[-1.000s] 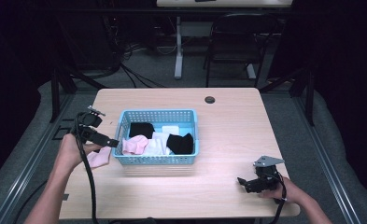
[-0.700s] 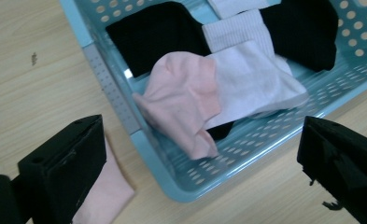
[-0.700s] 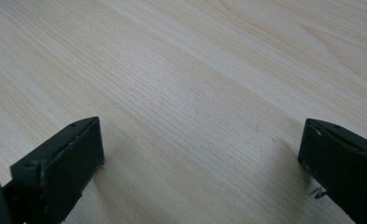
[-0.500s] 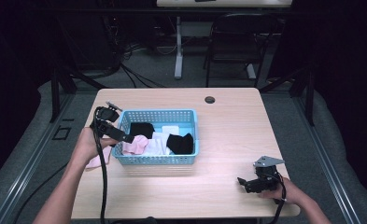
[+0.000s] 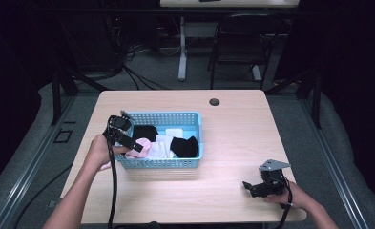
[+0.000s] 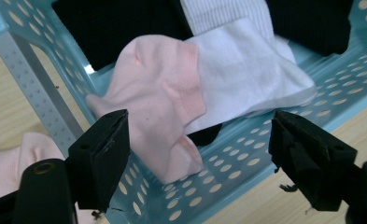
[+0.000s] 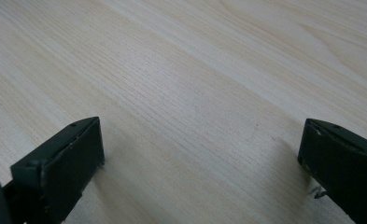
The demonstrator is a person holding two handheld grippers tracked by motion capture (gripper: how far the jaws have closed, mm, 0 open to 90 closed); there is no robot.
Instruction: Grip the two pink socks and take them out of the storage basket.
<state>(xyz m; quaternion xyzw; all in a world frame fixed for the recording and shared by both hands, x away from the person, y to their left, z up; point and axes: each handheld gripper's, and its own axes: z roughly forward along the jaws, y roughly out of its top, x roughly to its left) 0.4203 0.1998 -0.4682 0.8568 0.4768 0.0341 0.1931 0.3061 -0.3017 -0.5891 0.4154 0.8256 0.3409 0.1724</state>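
Note:
A blue perforated basket (image 5: 192, 120) stands on the wooden table (image 5: 233, 119) left of centre and holds black, white and pink socks. My left gripper (image 5: 136, 147) hangs open over the basket's left end, just above a pink sock (image 6: 158, 98) that lies beside a white sock (image 6: 246, 79) and black socks (image 6: 120, 23). A second pink sock (image 6: 13, 163) lies on the table outside the basket's left wall. My right gripper (image 5: 247, 185) rests open near the table's front right edge, over bare wood (image 7: 181, 93).
A small dark round grommet (image 5: 214, 101) sits near the table's far edge. A chair (image 5: 242, 43) and another desk's legs stand behind the table. Cables trail on the floor at the back left.
My left gripper has moved right from outside the basket's left side to over its left end. The right gripper has stayed put.

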